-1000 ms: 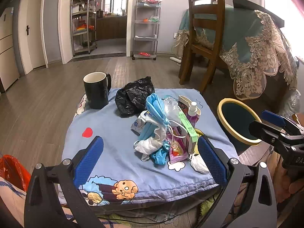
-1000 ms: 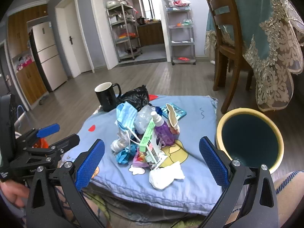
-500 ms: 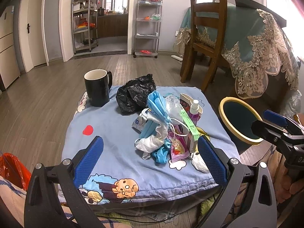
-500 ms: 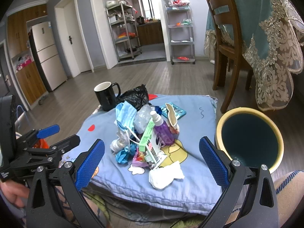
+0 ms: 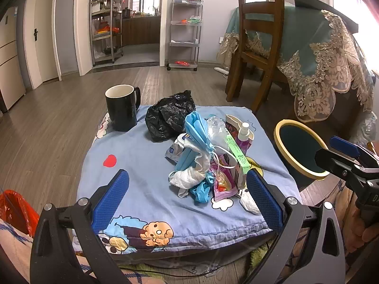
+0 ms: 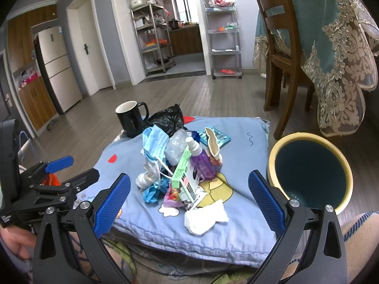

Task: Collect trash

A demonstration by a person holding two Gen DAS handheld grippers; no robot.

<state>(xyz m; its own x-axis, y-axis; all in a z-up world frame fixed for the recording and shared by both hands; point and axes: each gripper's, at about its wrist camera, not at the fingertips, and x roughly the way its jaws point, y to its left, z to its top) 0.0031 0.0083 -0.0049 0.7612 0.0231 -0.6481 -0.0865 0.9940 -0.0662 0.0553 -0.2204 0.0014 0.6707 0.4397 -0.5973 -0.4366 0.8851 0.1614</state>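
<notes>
A pile of trash lies on a blue cartoon cushion: a blue face mask, a crumpled black bag, a purple spray bottle, a green box, wrappers and a white tissue. A yellow-rimmed bin stands on the floor right of the cushion; it also shows in the left wrist view. My left gripper is open and empty, just short of the pile. My right gripper is open and empty, near the tissue.
A black mug stands at the cushion's far left corner. A wooden chair and a table with a lace cloth stand at the right. Metal shelves line the far wall. An orange bag sits at lower left.
The left gripper has risen slightly, so the pile sits a little lower in its view. The right gripper has barely moved. Both stay open.
</notes>
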